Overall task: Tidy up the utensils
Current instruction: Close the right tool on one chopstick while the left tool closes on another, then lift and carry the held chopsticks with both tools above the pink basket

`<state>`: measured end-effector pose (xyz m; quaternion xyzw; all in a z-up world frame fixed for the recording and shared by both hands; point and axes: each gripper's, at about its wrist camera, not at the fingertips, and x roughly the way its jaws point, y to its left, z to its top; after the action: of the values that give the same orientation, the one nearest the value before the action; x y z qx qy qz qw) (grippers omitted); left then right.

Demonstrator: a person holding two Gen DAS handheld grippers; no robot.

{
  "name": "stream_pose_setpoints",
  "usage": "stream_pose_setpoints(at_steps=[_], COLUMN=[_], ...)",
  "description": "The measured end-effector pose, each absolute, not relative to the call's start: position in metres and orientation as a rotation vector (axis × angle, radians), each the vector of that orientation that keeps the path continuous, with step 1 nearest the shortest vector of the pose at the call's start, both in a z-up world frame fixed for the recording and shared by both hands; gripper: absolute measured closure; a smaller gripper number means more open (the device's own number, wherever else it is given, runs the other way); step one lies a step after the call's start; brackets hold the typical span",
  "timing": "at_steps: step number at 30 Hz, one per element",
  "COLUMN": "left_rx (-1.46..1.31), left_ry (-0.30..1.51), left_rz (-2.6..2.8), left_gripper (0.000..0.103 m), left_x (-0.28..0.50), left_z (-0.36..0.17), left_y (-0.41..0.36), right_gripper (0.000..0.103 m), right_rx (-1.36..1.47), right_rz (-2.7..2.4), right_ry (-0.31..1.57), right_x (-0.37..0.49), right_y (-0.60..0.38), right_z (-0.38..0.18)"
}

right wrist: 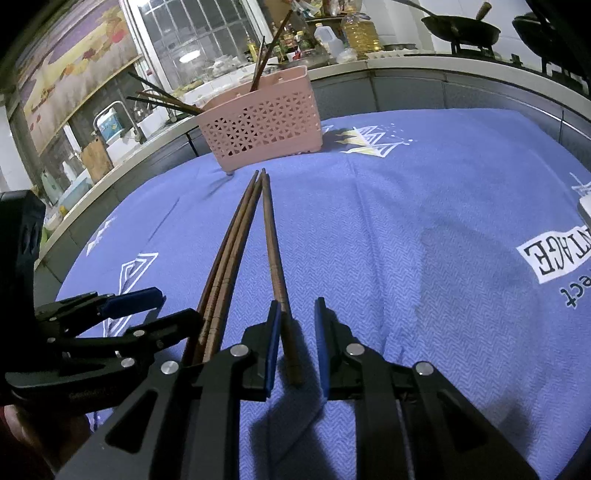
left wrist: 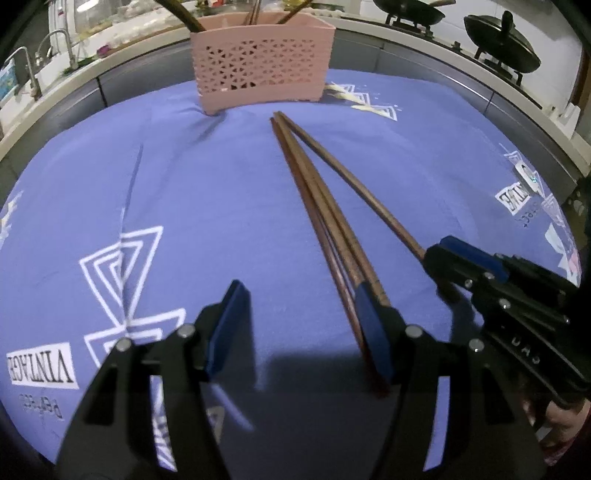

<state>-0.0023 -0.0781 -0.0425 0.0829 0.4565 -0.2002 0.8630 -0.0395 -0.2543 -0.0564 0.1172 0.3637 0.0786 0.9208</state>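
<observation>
Brown wooden chopsticks lie on the purple cloth, tips toward a pink perforated basket that holds more sticks. A bundle of chopsticks runs past the outer side of my left gripper's right finger. My left gripper is open with only cloth between its pads. A single chopstick lies between the narrow jaws of my right gripper. It touches the left pad, and a gap shows at the right pad.
The basket stands at the table's far edge. Beyond it runs a counter with a faucet, bottles, a wok and a lidded pot. The cloth carries white triangle prints and a "VINTAGE" label.
</observation>
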Motion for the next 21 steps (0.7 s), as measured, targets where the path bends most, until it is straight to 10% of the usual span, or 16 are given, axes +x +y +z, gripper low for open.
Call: stream_pose_setpoints(at_steps=[7, 11, 21], left_rx=[0.257, 0.237, 0.151], left_ry=[0.927, 0.915, 0.957], left_rz=[-0.392, -0.411, -0.429], left_gripper=[0.046, 0.093, 0.096], left_x=[-0.002, 0.002, -0.012], left_z=[-0.046, -0.042, -0.043], left_y=[-0.093, -0.092, -0.034], right_gripper=[0.085, 0.095, 0.096], right_rx=[0.141, 0.132, 0.143], right_rz=[0.162, 0.16, 0.168], right_ry=[0.749, 0.758, 0.806], right_x=[-0.038, -0.037, -0.07], right_y=[-0.239, -0.24, -0.255], right_z=[-0.056, -0.056, -0.057])
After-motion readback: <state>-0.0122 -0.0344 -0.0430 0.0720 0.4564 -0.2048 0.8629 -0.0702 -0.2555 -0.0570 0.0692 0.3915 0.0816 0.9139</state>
